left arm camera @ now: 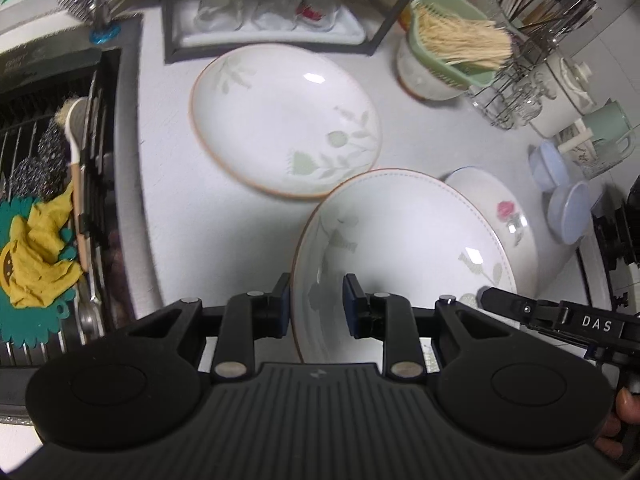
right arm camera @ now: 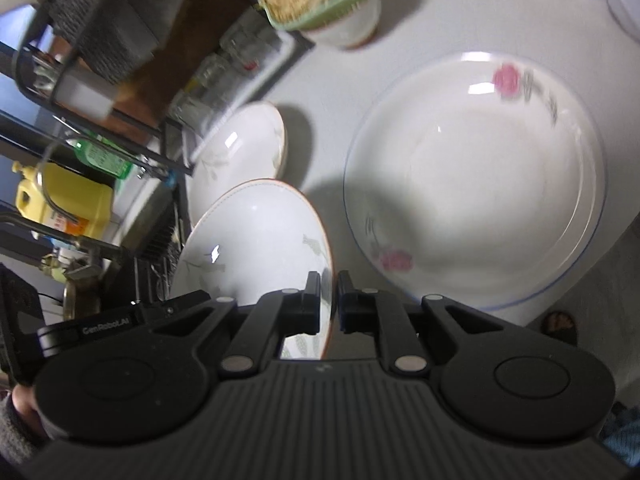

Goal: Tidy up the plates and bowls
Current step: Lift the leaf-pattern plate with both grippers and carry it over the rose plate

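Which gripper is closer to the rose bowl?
Right. The right gripper, clamped on the tilted plate, sits beside the rose bowl; the left gripper holds the plate's far edge.

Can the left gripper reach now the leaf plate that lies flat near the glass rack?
Probably not yet. The left gripper straddles the rim of the tilted plate, which the right gripper also pinches. The flat leaf plate lies uncovered ahead, but the left gripper must release first.
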Tool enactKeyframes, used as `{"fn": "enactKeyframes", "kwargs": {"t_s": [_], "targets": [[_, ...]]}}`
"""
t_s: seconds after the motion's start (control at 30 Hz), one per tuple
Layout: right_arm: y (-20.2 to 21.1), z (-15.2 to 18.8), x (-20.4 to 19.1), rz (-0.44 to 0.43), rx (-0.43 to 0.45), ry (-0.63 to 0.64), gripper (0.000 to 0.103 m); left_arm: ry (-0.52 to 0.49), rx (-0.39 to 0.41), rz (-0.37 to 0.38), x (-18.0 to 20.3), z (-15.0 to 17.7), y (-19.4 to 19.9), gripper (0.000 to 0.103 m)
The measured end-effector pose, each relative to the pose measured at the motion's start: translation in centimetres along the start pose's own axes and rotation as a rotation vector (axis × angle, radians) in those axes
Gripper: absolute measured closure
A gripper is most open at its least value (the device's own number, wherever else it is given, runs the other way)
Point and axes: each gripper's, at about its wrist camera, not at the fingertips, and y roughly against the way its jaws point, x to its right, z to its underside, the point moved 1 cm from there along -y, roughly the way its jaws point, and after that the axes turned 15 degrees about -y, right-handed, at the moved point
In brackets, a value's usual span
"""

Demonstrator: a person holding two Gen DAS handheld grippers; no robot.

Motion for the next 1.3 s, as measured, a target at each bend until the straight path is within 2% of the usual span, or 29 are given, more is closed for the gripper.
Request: {"fn": "enactKeyframes", "kwargs": {"t_s": [0.2, 0.4, 0.63, 0.87, 1.3], "targets": [[1.7, -2.7, 1.4, -0.041, 0.005, 0.008, 0.092, 0.026, 0.023, 0.047, 2.2, -1.8, -0.1, 0.073], [2.2, -5.5, 2.3, -0.002, -0.001, 0.071, 0.092, 0.048, 0.018, 0.06, 4.8, -3.3, -2.1, 0.073], [2.5, -8.9, 5.2, 0.008, -0.014, 0.063, 0.092, 0.091, -0.021, 0.09, 7.5, -4.3, -5.4, 0.073], [1.6, -11.1, 7.5, 0.038, -0.01, 0.102, 0.092, 0.071, -0.061, 0.049, 10.1, -5.1, -8.1, 0.073], [-0.1, -12.7, 9.4, 0.052, -0.019, 0.118, 0.091, -0.013, -0.121, -0.073, 12.8, -6.4, -10.8, 0.073]]}}
